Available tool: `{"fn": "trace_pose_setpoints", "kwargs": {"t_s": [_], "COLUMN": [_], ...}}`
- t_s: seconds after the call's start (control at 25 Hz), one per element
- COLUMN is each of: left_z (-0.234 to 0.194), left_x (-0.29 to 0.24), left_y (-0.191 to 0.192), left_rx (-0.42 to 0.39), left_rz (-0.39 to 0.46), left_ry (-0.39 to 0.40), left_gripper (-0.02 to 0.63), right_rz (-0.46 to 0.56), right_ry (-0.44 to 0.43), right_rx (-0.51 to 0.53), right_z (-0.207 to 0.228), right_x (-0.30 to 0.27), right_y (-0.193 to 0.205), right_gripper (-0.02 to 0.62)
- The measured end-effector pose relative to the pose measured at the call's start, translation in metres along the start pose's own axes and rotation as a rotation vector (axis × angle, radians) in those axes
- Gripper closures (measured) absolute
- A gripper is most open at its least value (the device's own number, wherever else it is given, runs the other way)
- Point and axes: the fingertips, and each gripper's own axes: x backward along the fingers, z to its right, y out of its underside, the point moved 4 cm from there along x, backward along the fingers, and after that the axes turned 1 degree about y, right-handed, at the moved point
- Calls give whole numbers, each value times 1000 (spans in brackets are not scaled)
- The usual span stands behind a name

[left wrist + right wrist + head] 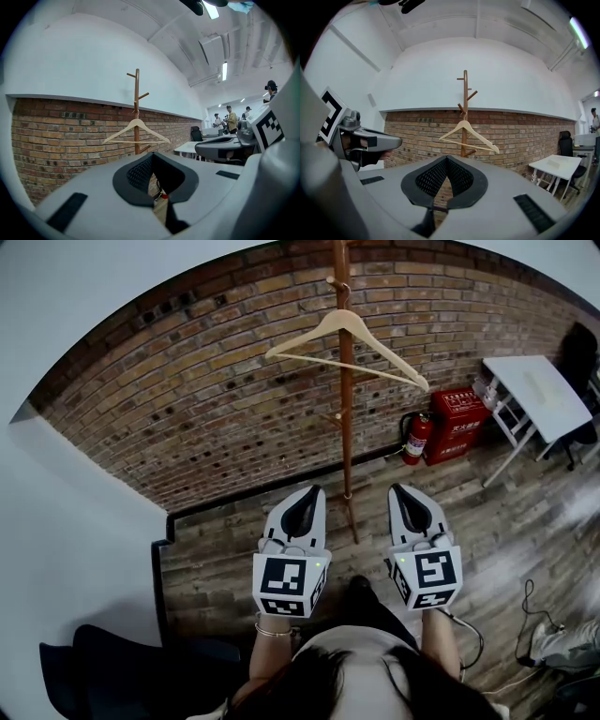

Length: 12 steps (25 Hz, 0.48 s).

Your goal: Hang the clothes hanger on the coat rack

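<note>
The wooden clothes hanger (319, 326) hangs by its hook on the coat rack (345, 437). It looks light, stiff and smooth, best gripped at the neck. The left gripper (314, 491) and right gripper (401, 489) have their jaws together and empty, well apart from it.

Tall wooden coat rack (345, 427) on plank floor (506, 521), at floor's far edge, just before brick wall (187, 399). Pale wooden clothes hanger (305, 334) hung on rack's upper peg. Red fire extinguisher (418, 439) right of rack's foot, against wall; red box (457, 416) touching its right side. White folding table (539, 390) further right. Left gripper (314, 491) and right gripper (398, 489) side by side at near edge, rack's foot between them, beyond.
</note>
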Motion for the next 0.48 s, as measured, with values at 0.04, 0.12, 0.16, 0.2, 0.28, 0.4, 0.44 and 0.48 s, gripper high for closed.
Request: {"fn": "trace_pose_setpoints", "kwargs": {"t_s": [0.04, 0.12, 0.16, 0.2, 0.28, 0.4, 0.44, 0.48], "left_z": [2, 7, 9, 12, 16, 22, 24, 26], "left_x": [4, 10, 13, 15, 21, 29, 32, 35], "left_y": [1, 5, 6, 7, 8, 10, 11, 12], "left_rx": [1, 0, 0, 0, 2, 2, 1, 0], "left_rz": [-2, -10, -14, -17, -17, -15, -16, -17], "left_ry": [1, 1, 2, 2, 3, 3, 3, 3], "left_gripper": [595, 595, 595, 595, 595, 595, 595, 595], "right_rz": [-1, -3, -4, -4, -5, -3, -3, -2], "right_ry": [1, 1, 1, 0, -1, 1, 1, 1], "right_rx": [-2, -2, -3, -5, -9, -11, -12, -14], "right_z": [-1, -4, -5, -6, -8, -10, -11, -12], "right_x": [4, 11, 14, 18, 24, 34, 37, 41], "right_y": [1, 3, 4, 6, 8, 11, 13, 14], "right_gripper": [558, 558, 558, 558, 558, 558, 558, 558]}}
